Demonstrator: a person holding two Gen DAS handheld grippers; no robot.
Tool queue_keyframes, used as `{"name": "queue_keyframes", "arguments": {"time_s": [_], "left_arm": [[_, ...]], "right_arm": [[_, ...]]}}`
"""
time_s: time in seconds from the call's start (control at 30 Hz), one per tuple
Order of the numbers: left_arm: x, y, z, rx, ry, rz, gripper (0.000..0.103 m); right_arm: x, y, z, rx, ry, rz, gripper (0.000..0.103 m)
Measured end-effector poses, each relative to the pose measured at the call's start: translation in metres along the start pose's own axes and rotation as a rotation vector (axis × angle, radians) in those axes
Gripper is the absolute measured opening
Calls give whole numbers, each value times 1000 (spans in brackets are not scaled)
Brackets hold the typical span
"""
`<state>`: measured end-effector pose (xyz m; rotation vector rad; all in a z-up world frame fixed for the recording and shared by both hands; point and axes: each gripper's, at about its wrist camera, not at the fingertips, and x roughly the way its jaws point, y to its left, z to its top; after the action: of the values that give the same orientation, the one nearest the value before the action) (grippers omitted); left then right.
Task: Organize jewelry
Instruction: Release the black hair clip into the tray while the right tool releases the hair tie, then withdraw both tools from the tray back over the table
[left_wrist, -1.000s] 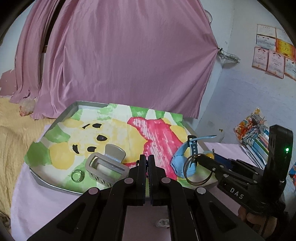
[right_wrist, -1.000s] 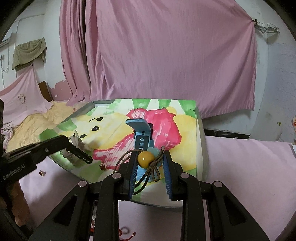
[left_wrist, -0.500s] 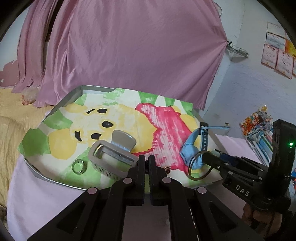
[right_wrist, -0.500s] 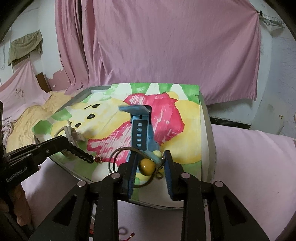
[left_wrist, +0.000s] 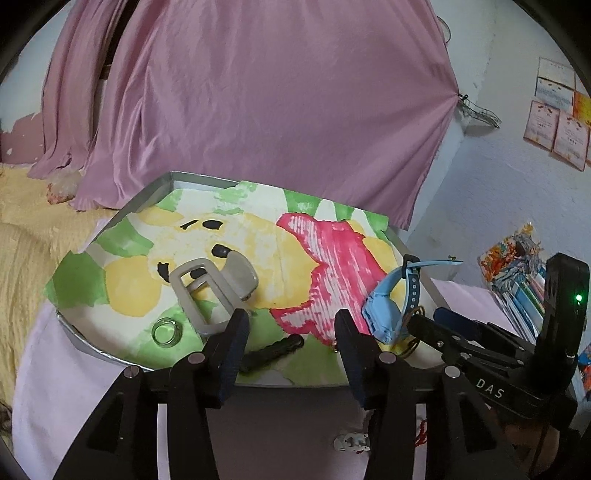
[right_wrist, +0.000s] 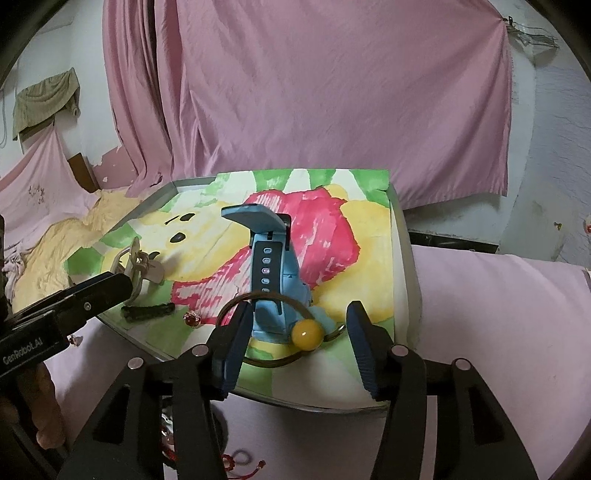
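"DAS" shows white on the right tongs (left_wrist: 421, 325); "GenRobot.AI" reads along the left tongs (right_wrist: 110, 284). Wall papers too blurred.

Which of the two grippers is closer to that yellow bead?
The right gripper. Its open fingers sit on either side of the yellow bead, on the tray. The left gripper is open farther left, by the black hair clip.

Between the spread fingers of the left gripper (left_wrist: 290, 334) lies a small black hair clip (left_wrist: 271, 352), with bare painted paper beyond it. A grey plastic claw clip (left_wrist: 212, 291) crowds the left finger's tip; a clear glass ring (left_wrist: 167, 331) sits further left. Between the right gripper's (right_wrist: 297, 332) parted fingers stand a blue strap watch (right_wrist: 275, 291) and a yellow bead on a brown cord loop (right_wrist: 306, 332), blocking the way forward.
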<state>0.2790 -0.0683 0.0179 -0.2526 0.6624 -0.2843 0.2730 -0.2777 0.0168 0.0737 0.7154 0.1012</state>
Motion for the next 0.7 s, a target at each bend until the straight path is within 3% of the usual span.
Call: {"name": "queue_keyframes", "arguments": {"time_s": [0.1,0.17,0.33,0.47,0.53,0.7], "left_arm": [[-2,0,0,0,-8,2,48],[-6,0,0,-1,-26,8,59],[-18,2,1,-5,-74,30,72],[-32,4,1,-5,-119,64,85],[-38,6,0,-2,-139,88,91],[-53,12,-5,2,-186,143,97]], "right_arm": [[-4,0,-1,1,-15,-3,48],[-6,1,-2,-1,-25,-8,49],[-17,-1,-5,3,-62,-21,55],[-33,0,-9,6,-114,-39,73],[-39,0,-10,5,-130,-45,74],[-57,4,-15,-2,-185,-65,77]]}}
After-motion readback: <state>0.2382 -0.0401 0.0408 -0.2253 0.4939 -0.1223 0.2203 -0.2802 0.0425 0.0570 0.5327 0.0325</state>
